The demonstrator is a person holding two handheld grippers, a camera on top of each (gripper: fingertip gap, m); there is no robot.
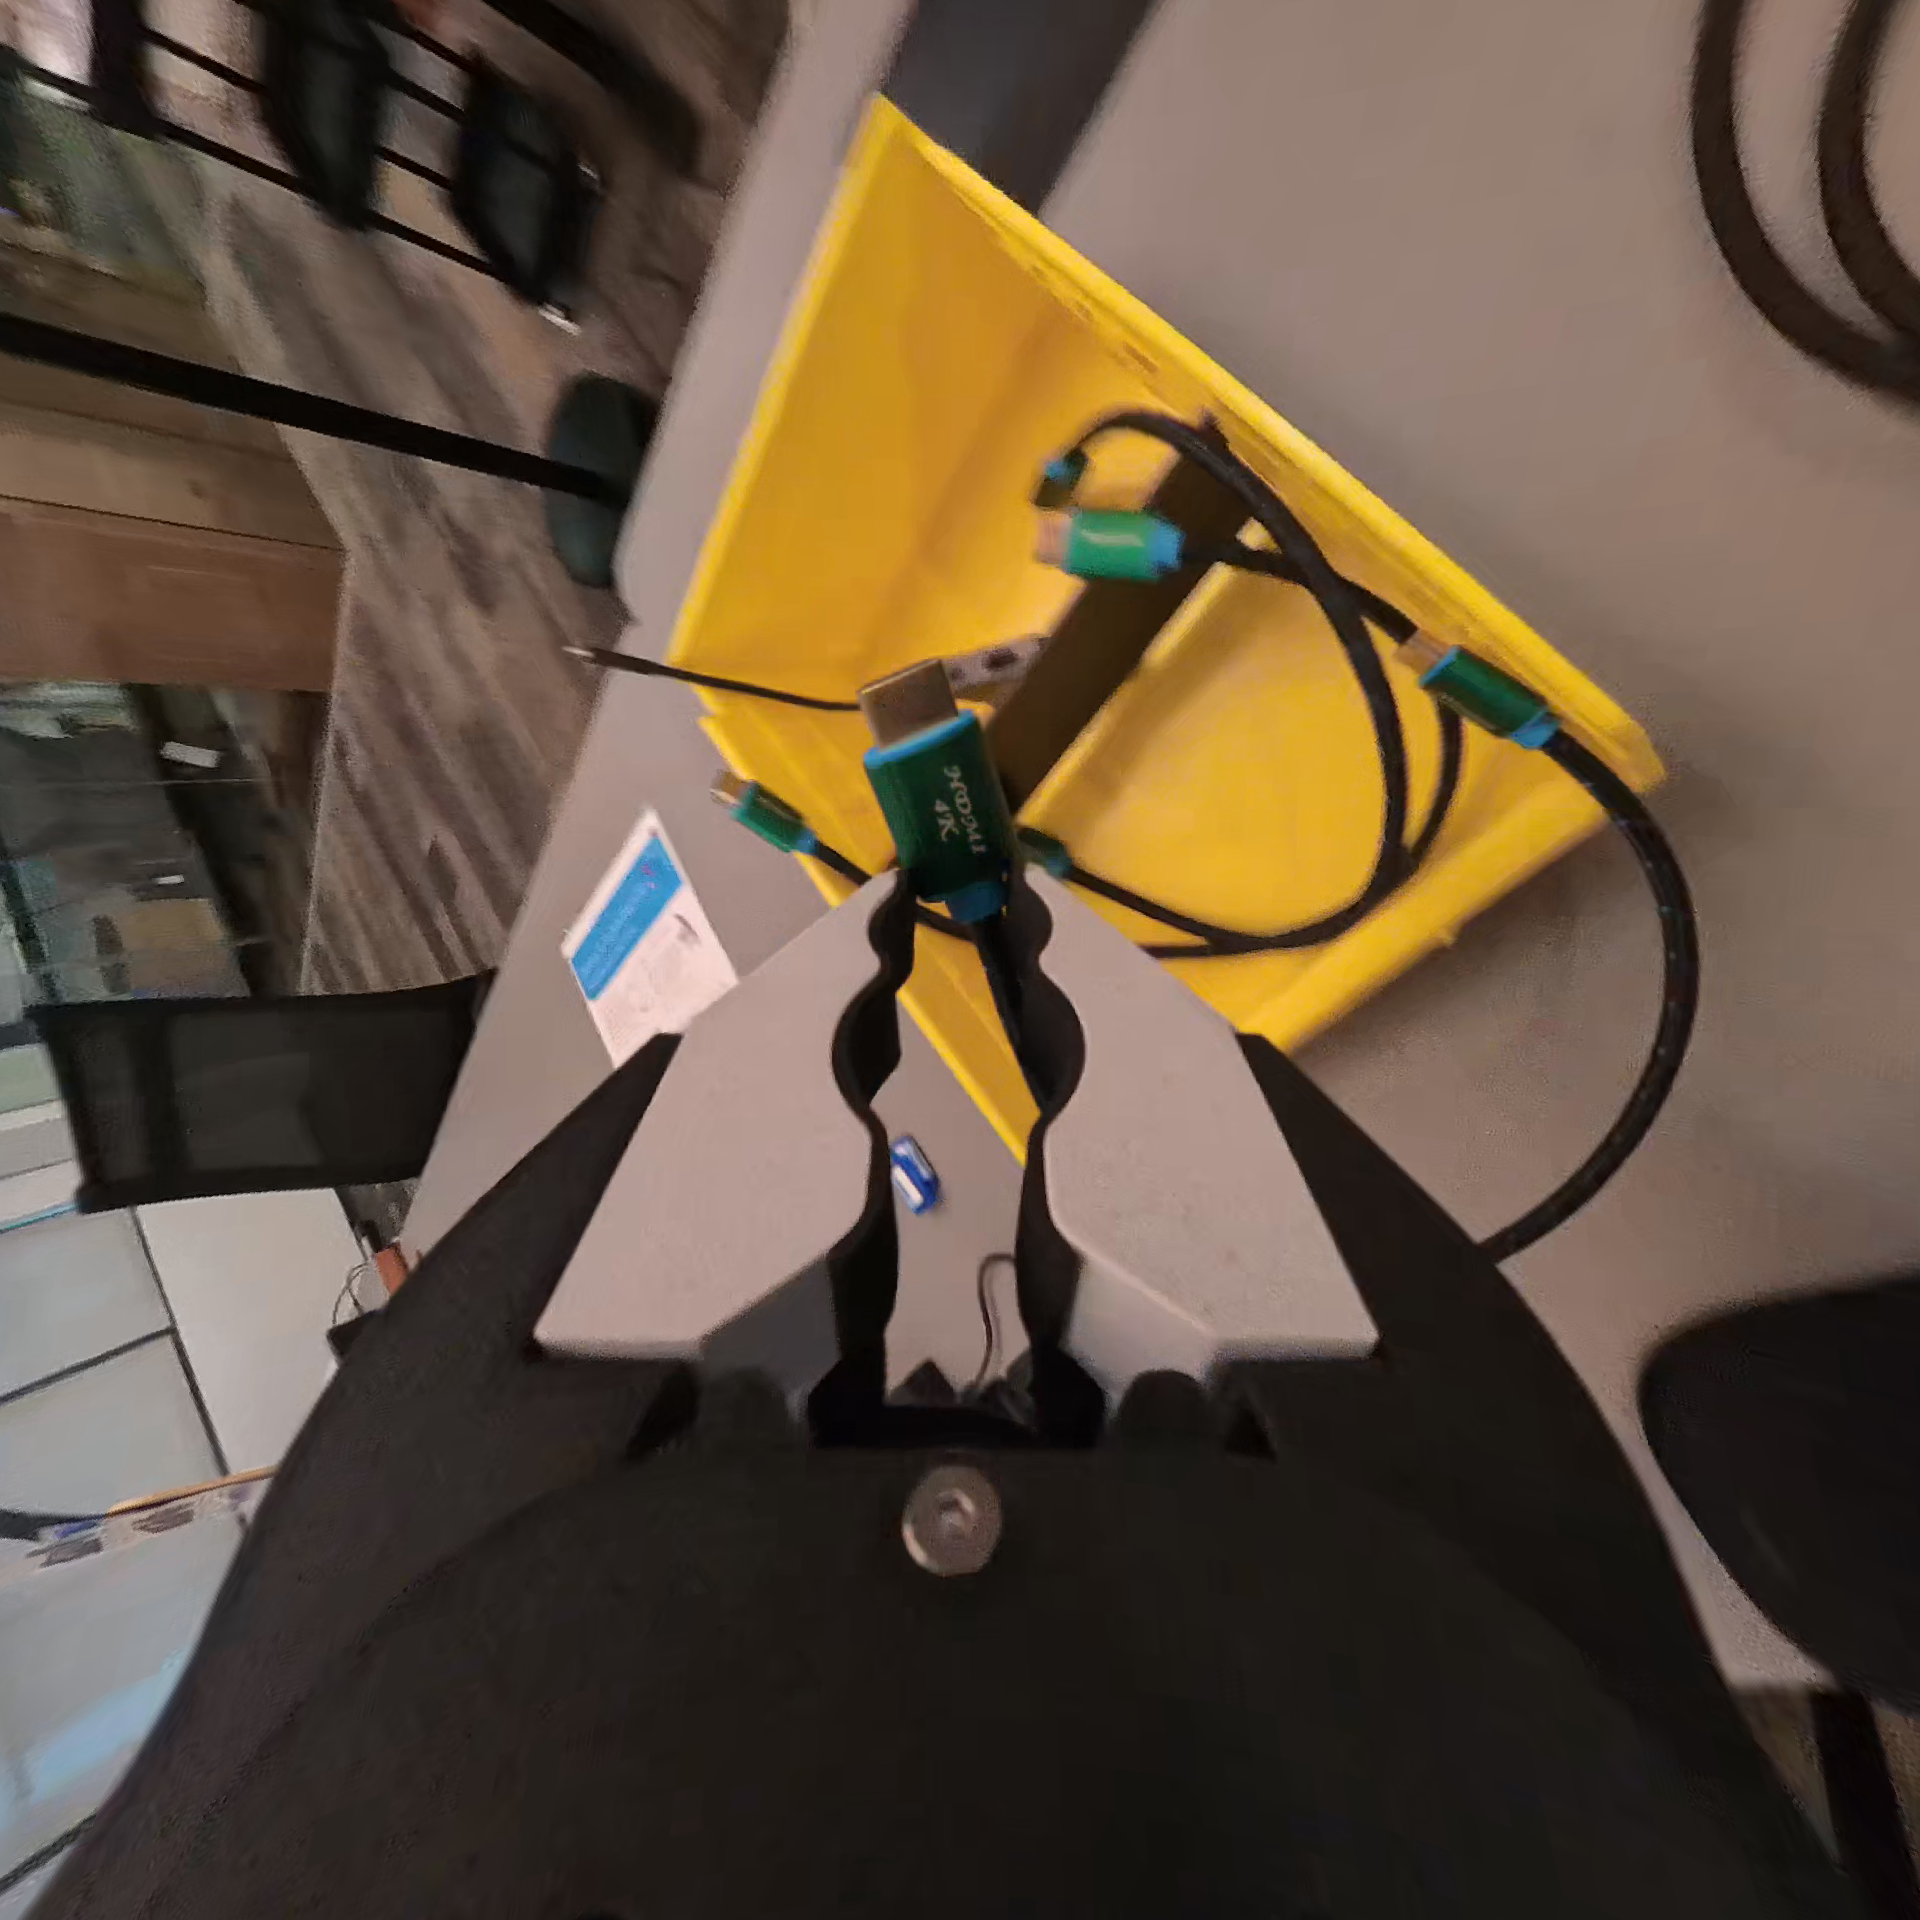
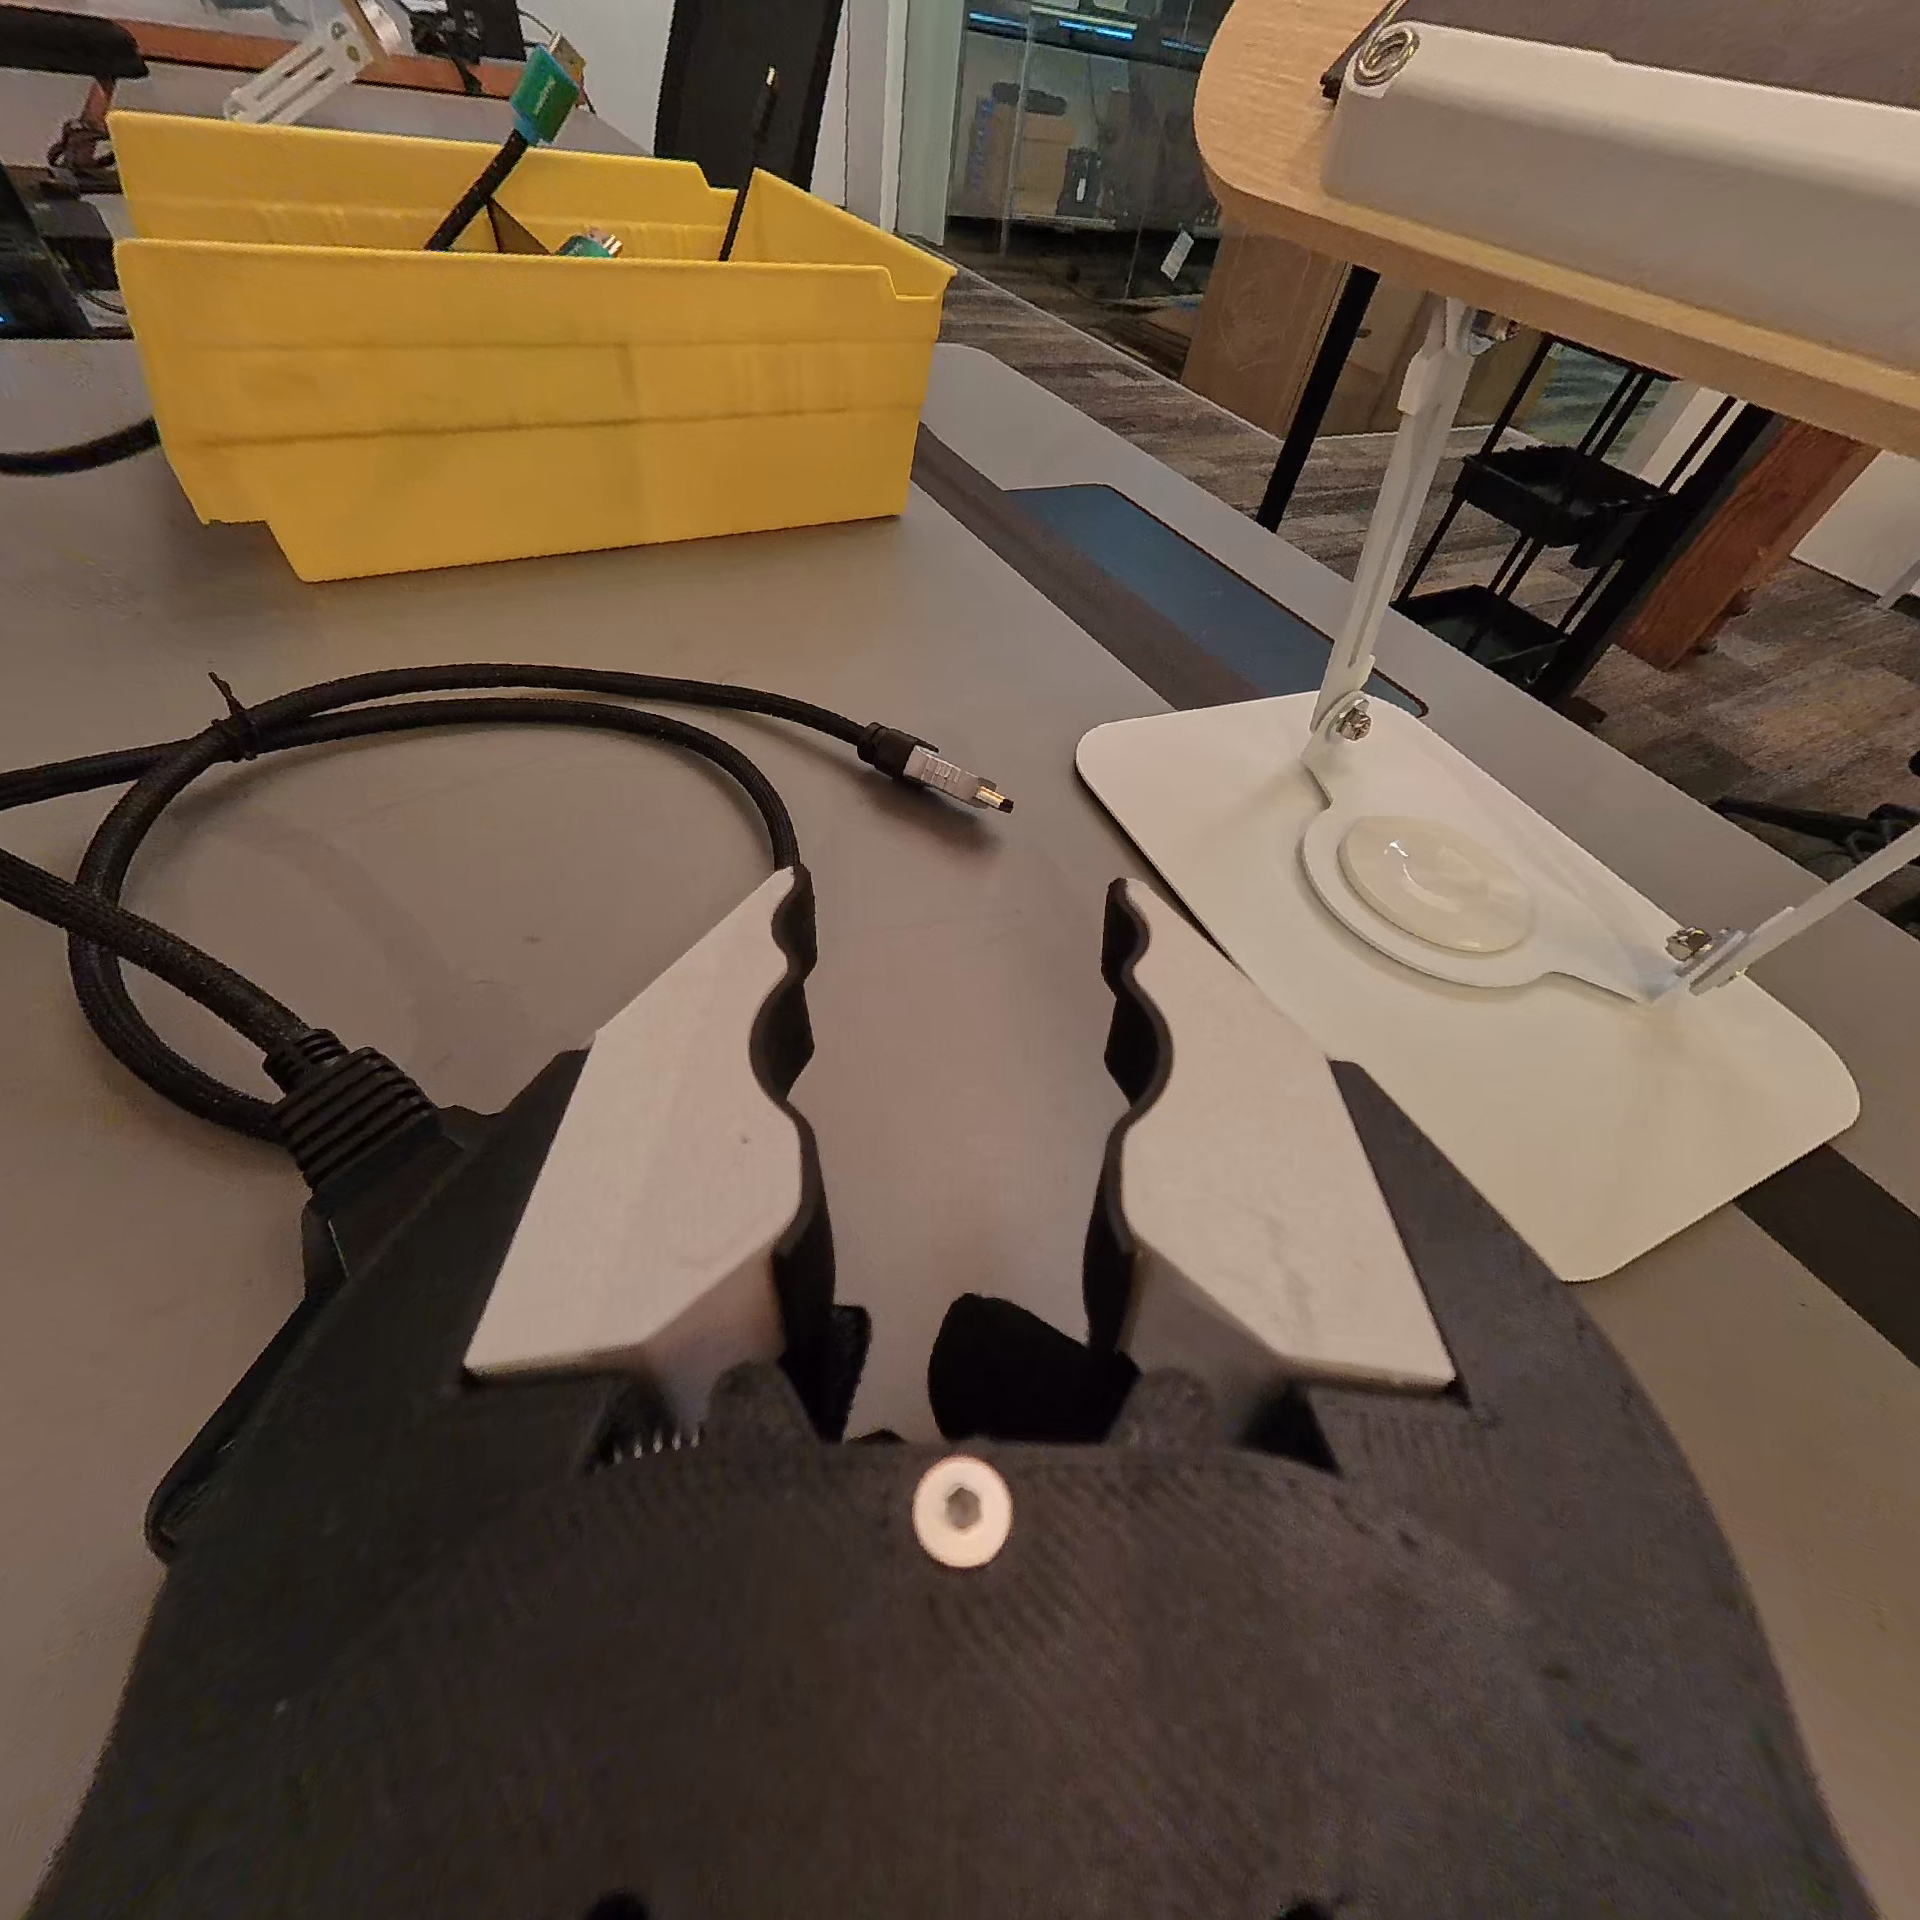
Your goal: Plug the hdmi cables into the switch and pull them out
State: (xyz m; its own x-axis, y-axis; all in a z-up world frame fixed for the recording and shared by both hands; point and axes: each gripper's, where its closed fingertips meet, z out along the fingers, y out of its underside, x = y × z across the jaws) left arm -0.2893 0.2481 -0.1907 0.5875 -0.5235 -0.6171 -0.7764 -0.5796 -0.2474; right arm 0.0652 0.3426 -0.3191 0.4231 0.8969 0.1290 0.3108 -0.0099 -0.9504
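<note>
left claw (image 1: 954,883) clamped on green metal-shelled HDMI plug (image 1: 940,805) above yellow plastic bin (image 1: 935,416) | right claw (image 2: 961,914) wide open, empty, over grey table (image 2: 623,623) | plug rigid, light, likely slick; braided cable floppy: grip shell

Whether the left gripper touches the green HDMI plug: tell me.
Touching. The left wrist view shows the left gripper pinching the green HDMI plug at its blue rear end.

I see white lettering printed along the green HDMI plug (image 1: 938,805) I'm holding up, and a white-and-blue printed sheet (image 1: 646,938) on the table (image 1: 1455,312) carries text too blurred for me to read. Nothing else bears legible writing.
</note>
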